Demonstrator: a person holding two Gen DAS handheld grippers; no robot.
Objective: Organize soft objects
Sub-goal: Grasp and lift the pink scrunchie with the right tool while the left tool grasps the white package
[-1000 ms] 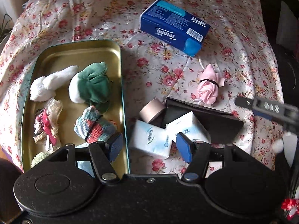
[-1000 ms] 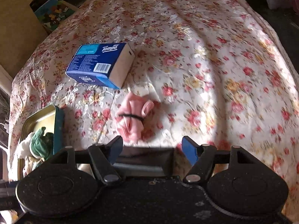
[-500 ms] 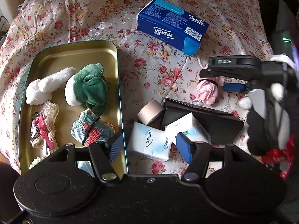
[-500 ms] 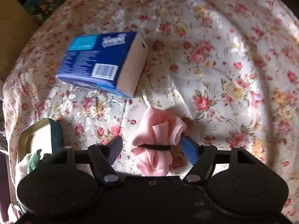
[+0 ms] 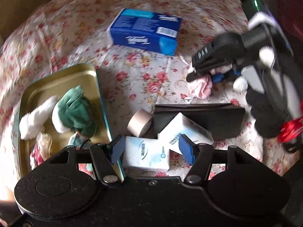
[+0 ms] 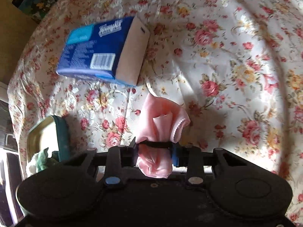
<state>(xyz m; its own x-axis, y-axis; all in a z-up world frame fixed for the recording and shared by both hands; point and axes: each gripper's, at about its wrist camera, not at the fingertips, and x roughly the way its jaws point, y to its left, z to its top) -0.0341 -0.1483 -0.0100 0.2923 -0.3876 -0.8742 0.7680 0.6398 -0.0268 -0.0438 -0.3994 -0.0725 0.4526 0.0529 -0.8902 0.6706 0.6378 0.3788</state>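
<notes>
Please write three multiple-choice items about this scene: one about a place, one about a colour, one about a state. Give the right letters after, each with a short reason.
1. Where does the green cloth bundle lie?
A. in the gold tin tray
B. on the blue tissue box
C. on the black wallet

2. What colour is the bundle between the right tool's pads?
A. green
B. pink
C. white

3. What is the state of the right tool?
A. wide open above the cloth
B. shut on the pink cloth bundle
C. shut on nothing

Answers:
1 A, the green bundle sits inside the tray beside a white fluffy piece.
2 B, the cloth tied with a black band is pink.
3 B, its jaws have just been closing and both pads press the bundle at the band.
</notes>
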